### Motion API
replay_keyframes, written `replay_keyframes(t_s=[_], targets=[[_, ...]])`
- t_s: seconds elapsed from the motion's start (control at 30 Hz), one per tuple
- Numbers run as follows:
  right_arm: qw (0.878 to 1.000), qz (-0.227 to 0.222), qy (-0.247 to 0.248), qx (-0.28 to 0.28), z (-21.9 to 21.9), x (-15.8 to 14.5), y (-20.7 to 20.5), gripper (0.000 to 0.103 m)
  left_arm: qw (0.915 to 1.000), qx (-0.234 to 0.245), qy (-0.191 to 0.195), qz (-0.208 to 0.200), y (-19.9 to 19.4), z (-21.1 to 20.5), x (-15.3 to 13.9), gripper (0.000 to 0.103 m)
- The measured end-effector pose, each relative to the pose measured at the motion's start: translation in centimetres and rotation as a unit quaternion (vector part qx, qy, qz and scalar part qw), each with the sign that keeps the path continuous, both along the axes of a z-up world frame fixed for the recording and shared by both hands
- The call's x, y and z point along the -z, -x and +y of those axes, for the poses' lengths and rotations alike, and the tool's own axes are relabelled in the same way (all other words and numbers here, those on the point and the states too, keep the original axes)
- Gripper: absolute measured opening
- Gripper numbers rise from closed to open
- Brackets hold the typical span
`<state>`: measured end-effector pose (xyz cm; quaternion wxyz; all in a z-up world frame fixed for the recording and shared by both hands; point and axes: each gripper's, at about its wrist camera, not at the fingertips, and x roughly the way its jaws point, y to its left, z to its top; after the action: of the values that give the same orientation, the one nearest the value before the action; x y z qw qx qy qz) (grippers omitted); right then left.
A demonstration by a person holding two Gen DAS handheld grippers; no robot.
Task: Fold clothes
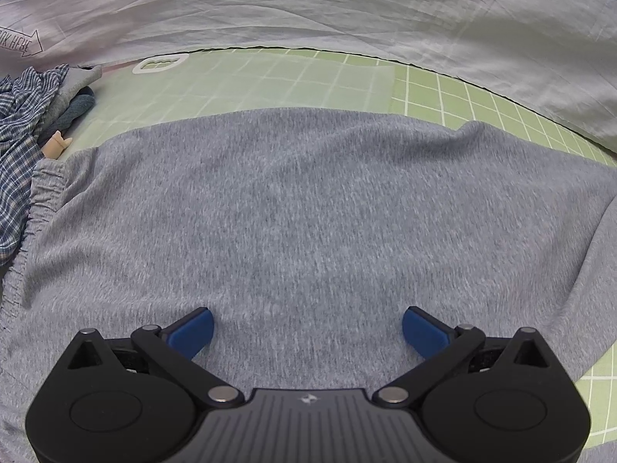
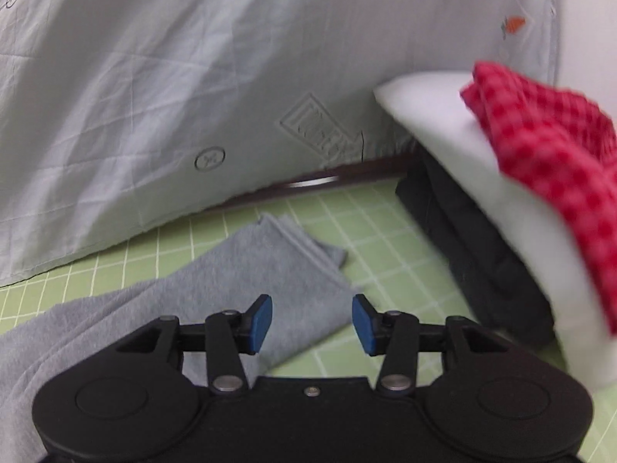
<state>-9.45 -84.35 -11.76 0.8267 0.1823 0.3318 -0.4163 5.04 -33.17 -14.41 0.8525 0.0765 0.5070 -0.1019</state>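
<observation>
The grey sweatpants (image 1: 308, 212) lie spread on the green grid mat (image 1: 482, 96), their leg end (image 2: 277, 254) stretching toward the folded stack at the right. Both the left claw (image 1: 307, 330) and the right claw (image 2: 312, 322) stand apart, holding nothing. The blurred right view suggests the leg end was laid over; next, pinch both layers at the cuff and keep edges aligned.

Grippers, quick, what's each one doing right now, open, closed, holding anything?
Left gripper: open wide over the grey garment, holding nothing.
Right gripper: open, nothing between the pads.
</observation>
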Motion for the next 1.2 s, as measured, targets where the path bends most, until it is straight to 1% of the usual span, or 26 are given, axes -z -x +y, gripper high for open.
replay_keyframes(t_s=[0.03,0.1,0.27,0.37,0.43,0.47,0.53,0.63,0.7,0.8,0.87,0.9,1.0,1.03,1.07,1.13,1.2], targets=[[1.0,-0.004,-0.019,0.006,0.2,0.8,0.3,0.047,1.0,0.002,0.0,0.001,-0.1,0.0,0.0,0.103],[0.999,-0.011,-0.037,0.011,0.6,1.6,0.4,0.047,1.0,0.005,-0.001,0.004,-0.2,0.0,0.0,0.103],[0.999,-0.023,-0.037,0.021,0.2,1.9,-1.2,0.048,1.0,0.002,-0.001,0.006,-0.3,0.0,-0.1,0.103],[0.998,-0.029,-0.048,0.032,-0.5,2.0,-2.1,0.047,1.0,-0.001,-0.001,0.005,-0.3,0.0,0.0,0.103],[0.998,-0.023,-0.056,0.037,-0.9,2.4,-2.4,0.035,1.0,-0.003,0.0,0.003,-0.2,-0.1,0.0,0.103],[0.997,-0.024,-0.058,0.035,-0.9,2.4,-2.4,0.031,1.0,-0.003,0.0,0.003,-0.2,0.0,0.0,0.103],[0.998,-0.026,-0.055,0.027,-0.7,2.3,-2.0,0.003,1.0,-0.004,0.0,0.001,-0.1,0.0,0.0,0.103],[0.999,-0.019,-0.028,0.01,0.0,1.7,-0.8,0.002,1.0,-0.005,0.001,-0.002,0.0,0.0,0.0,0.103],[1.0,-0.023,0.0,0.015,0.9,0.1,1.4,0.002,1.0,-0.006,0.001,-0.003,0.0,0.0,0.0,0.103],[0.998,-0.031,0.043,0.036,2.5,-2.6,6.1,0.002,1.0,-0.007,0.002,-0.006,0.1,0.1,0.0,0.103],[0.998,-0.004,0.045,0.052,2.9,-2.5,8.7,0.002,0.9999,-0.008,0.002,-0.008,0.2,0.1,0.0,0.103],[0.997,0.02,0.043,0.06,2.8,-1.7,9.6,0.001,0.9999,-0.008,0.003,-0.008,0.2,0.1,0.0,0.103],[0.995,0.071,0.002,0.064,2.8,0.3,11.6,0.001,0.9999,-0.008,0.003,-0.009,0.2,0.1,0.0,0.103],[0.995,0.077,-0.001,0.064,3.0,0.5,12.0,0.003,0.9999,-0.008,0.003,-0.009,0.2,0.1,0.0,0.103],[0.995,0.082,-0.002,0.065,3.2,0.5,12.3,0.005,0.9999,-0.008,0.003,-0.008,0.1,0.1,0.0,0.103],[0.994,0.085,0.004,0.066,3.5,0.4,12.6,0.024,0.9999,-0.008,0.002,-0.008,0.1,0.0,0.0,0.103],[0.994,0.082,0.02,0.07,3.4,0.0,12.3,0.031,0.9999,-0.008,0.002,-0.007,0.1,0.0,0.0,0.103]])
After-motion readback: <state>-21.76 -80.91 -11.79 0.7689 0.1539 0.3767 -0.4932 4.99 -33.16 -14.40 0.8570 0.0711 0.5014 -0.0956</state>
